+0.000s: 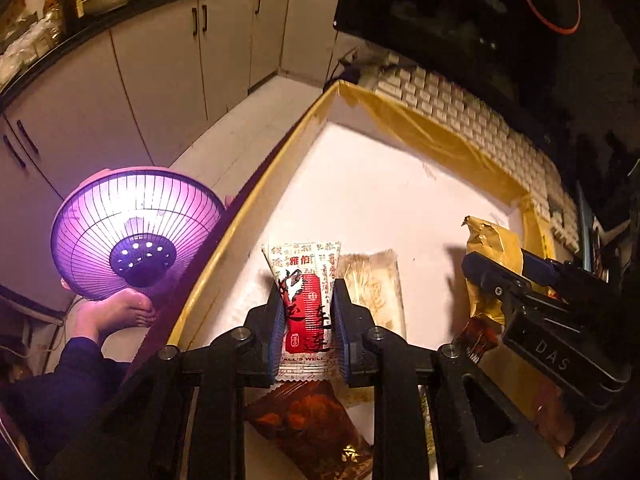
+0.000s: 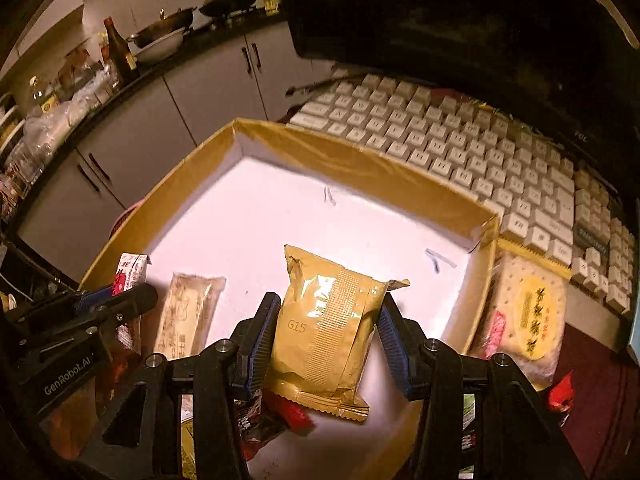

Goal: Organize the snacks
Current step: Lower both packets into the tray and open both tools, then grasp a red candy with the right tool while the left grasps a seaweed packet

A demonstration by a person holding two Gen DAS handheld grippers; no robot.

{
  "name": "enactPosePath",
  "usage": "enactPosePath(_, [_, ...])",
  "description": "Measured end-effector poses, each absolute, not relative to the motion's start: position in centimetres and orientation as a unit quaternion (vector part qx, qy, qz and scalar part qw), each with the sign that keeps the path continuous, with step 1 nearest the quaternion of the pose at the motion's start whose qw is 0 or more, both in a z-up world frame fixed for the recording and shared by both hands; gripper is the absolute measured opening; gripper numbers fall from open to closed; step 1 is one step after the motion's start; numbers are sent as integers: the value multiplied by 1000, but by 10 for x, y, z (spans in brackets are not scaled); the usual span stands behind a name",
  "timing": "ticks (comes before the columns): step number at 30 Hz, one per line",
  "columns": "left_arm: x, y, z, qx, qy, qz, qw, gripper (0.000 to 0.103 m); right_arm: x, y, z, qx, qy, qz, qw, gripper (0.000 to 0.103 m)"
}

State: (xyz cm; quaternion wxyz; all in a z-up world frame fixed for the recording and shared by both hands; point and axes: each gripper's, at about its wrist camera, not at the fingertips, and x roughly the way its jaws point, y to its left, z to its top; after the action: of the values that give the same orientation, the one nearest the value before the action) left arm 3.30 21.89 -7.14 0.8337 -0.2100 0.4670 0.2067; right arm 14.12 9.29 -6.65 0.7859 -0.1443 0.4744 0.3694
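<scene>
left tongs (image 1: 306, 320) clamped on a red-and-white snack packet (image 1: 306, 300), blue pads pressed to both its sides, packet held upright over the near left part of the shallow box (image 1: 256, 196) with yellow taped rim. just right of the left tongs a pale beige wrapped bar (image 1: 376, 288) lay flat on the box floor; below them a dark reddish-brown packet (image 1: 316, 424). right tongs (image 2: 326, 336) held a gold foil packet (image 2: 324, 332) marked g15, left pad touching it, right pad at its edge, packet tilted over the near middle of the box. to the right of the right tongs, outside the box, a round cracker pack (image 2: 528, 316) sat on the tabletop beside a white keyboard (image 2: 480, 152). far left of the left tongs a lit heater (image 1: 136, 228) glowed purple.
</scene>
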Motion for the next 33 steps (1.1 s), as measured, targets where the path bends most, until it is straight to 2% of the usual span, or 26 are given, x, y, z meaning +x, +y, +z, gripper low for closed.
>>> enactPosePath(3, [32,216,-68,-199,463,223,835,33,138,95,-68,-145,470,372,787,53])
enactPosePath(4, [31,213,-65,-187,460,227,838,39,138,92,-67,-141,472,371,787,56])
enactPosePath(5, [29,209,-61,-175,455,232,842,50,139,91,-66,-131,474,373,786,60])
enactPosePath(8, [15,200,-43,-171,410,242,862,55,141,72,-49,-78,475,393,783,66])
enactPosePath(10, [1,187,-28,-177,374,253,875,63,135,48,-30,-48,453,401,795,72])
enactPosePath(12, [-12,167,-16,-178,340,236,893,77,127,14,-13,-7,427,404,809,78])
enactPosePath(15, [-22,135,-5,-189,308,185,914,78,124,-37,-2,38,416,406,813,79])
enactPosePath(21, [-19,92,-4,-210,316,108,919,78,149,-117,-17,68,440,402,800,79])
enactPosePath(27, [-9,58,-7,-188,334,87,920,78,178,-129,-49,30,477,375,795,60])
enactPosePath(28, [-8,55,-7,-186,334,87,920,78,185,-126,-57,30,489,364,792,53])
enactPosePath(33, [-8,47,-12,-192,347,85,914,78,195,-116,-79,30,507,347,789,52])
